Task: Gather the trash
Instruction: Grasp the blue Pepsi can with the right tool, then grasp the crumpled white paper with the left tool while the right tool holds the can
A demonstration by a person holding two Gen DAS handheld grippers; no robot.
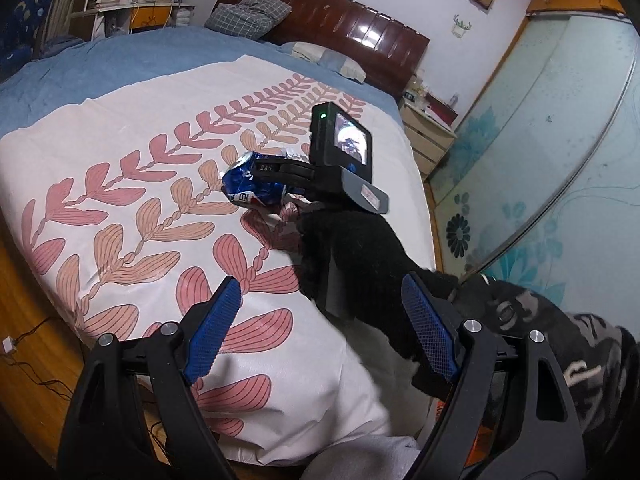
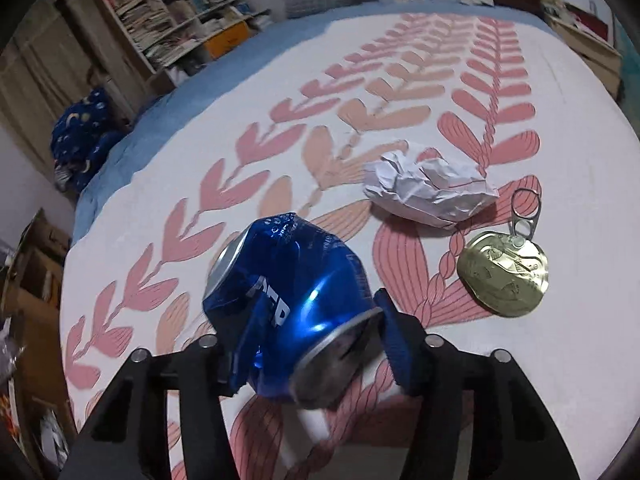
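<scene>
A crushed blue soda can (image 2: 288,300) is clamped between the blue pads of my right gripper (image 2: 312,344), held just above the patterned bed cover. In the left wrist view the same can (image 1: 248,184) sits in the right gripper (image 1: 266,178), held by a black-gloved hand (image 1: 352,256). A crumpled white paper ball (image 2: 430,186) and a gold tin lid with a pull ring (image 2: 502,274) lie on the cover beyond the can. My left gripper (image 1: 320,328) is open and empty, low over the bed's near edge.
The white bed cover with pink leaf print (image 1: 160,184) lies over a blue sheet (image 1: 120,52). Pillows (image 1: 248,16) rest by the dark headboard. A bookshelf (image 2: 176,20) stands left, a bedside cabinet (image 1: 428,136) and glass wardrobe door (image 1: 552,152) right.
</scene>
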